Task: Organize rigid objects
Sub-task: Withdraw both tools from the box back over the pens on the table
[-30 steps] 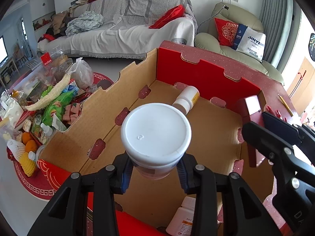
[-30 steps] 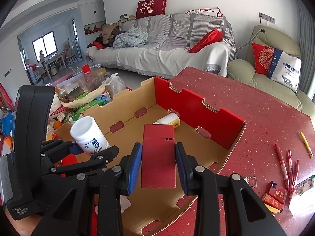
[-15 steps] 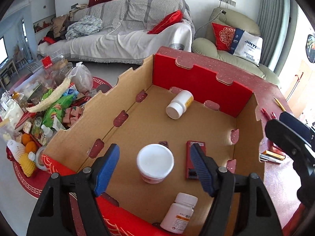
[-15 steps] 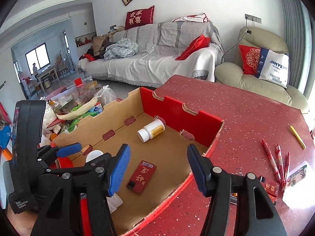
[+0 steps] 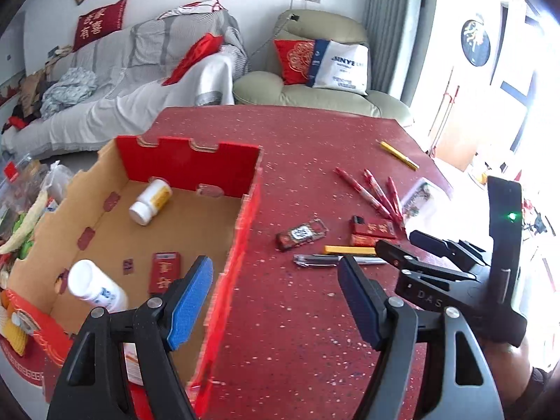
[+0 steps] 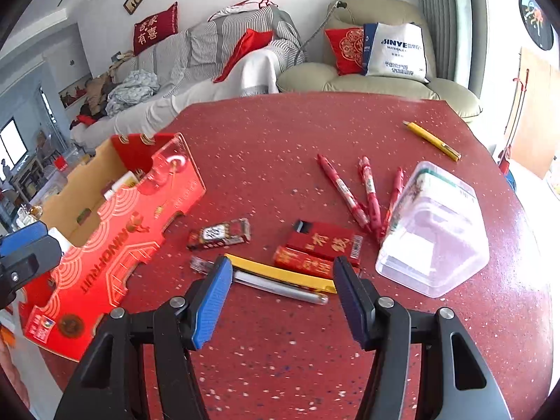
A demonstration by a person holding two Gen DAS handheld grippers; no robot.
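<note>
The cardboard box (image 5: pixel 189 164) with red walls holds a white jar (image 5: pixel 96 288), a yellow-labelled bottle (image 5: pixel 150 201) and a flat red pack (image 5: pixel 163 271). My left gripper (image 5: pixel 276 294) stands open over the box's right wall and the red table, with nothing between its fingers. My right gripper (image 6: pixel 281 290) is open too, just above a yellow knife (image 6: pixel 280 273) and a silver pen (image 6: pixel 280 288). Beyond these lie two red packs (image 6: pixel 322 243) and a dark red packet (image 6: pixel 218 234). The right gripper (image 5: pixel 420 255) also shows in the left wrist view.
Three red pens (image 6: pixel 367 192) and a yellow pencil (image 6: pixel 432 140) lie farther back on the table (image 6: pixel 280 133). A clear plastic container (image 6: pixel 434 231) sits at the right. The box (image 6: pixel 115 231) stands at the table's left edge. A sofa and an armchair are behind.
Both grippers opened and let go: the white jar and the red pack now lie in the box. Both hands then swung right, from over the box to over the table's loose items.
</note>
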